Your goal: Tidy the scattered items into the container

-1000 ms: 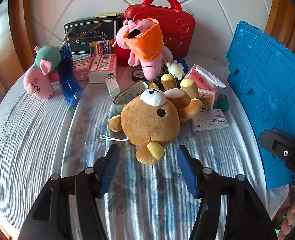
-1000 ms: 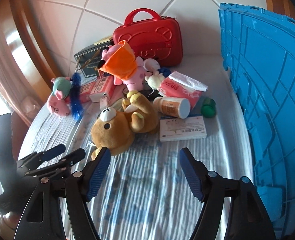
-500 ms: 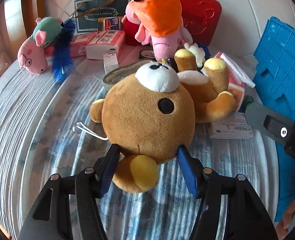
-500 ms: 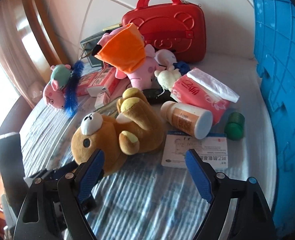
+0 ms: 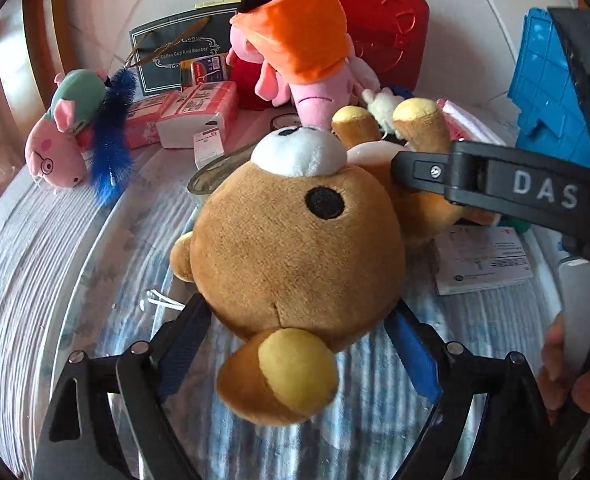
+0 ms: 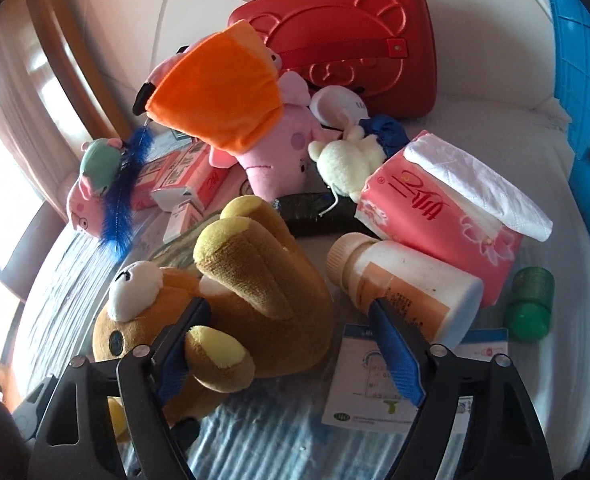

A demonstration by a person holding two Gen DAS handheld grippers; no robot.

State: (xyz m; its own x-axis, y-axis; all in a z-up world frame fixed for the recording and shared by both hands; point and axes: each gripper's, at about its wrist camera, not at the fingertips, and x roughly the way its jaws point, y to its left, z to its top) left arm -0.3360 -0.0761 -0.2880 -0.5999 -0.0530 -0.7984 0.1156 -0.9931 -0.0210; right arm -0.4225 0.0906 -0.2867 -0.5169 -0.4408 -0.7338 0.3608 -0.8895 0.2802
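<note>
A brown plush bear (image 5: 295, 236) lies on its back on the table; its body shows in the right wrist view (image 6: 255, 284). My left gripper (image 5: 295, 344) is open, its blue pads on either side of the bear's head, one ear between the jaws. My right gripper (image 6: 291, 340) is open around the bear's body and arm; its finger crosses the left wrist view (image 5: 475, 180). The blue crate (image 5: 551, 92) stands at the right, also in the right wrist view (image 6: 579, 80).
A pink plush with an orange hood (image 6: 231, 108), a red case (image 6: 343, 36), a tissue pack (image 6: 447, 208), a white bottle (image 6: 407, 284), a green cap (image 6: 531, 304), a leaflet box (image 6: 371, 384), a small pig plush (image 5: 63, 136), a blue feather (image 5: 111, 148) and boxes (image 5: 199, 116) crowd the table.
Both grippers have moved forward onto the bear. The left jaws now flank its head; the right jaws now straddle its body. Both stay open.
</note>
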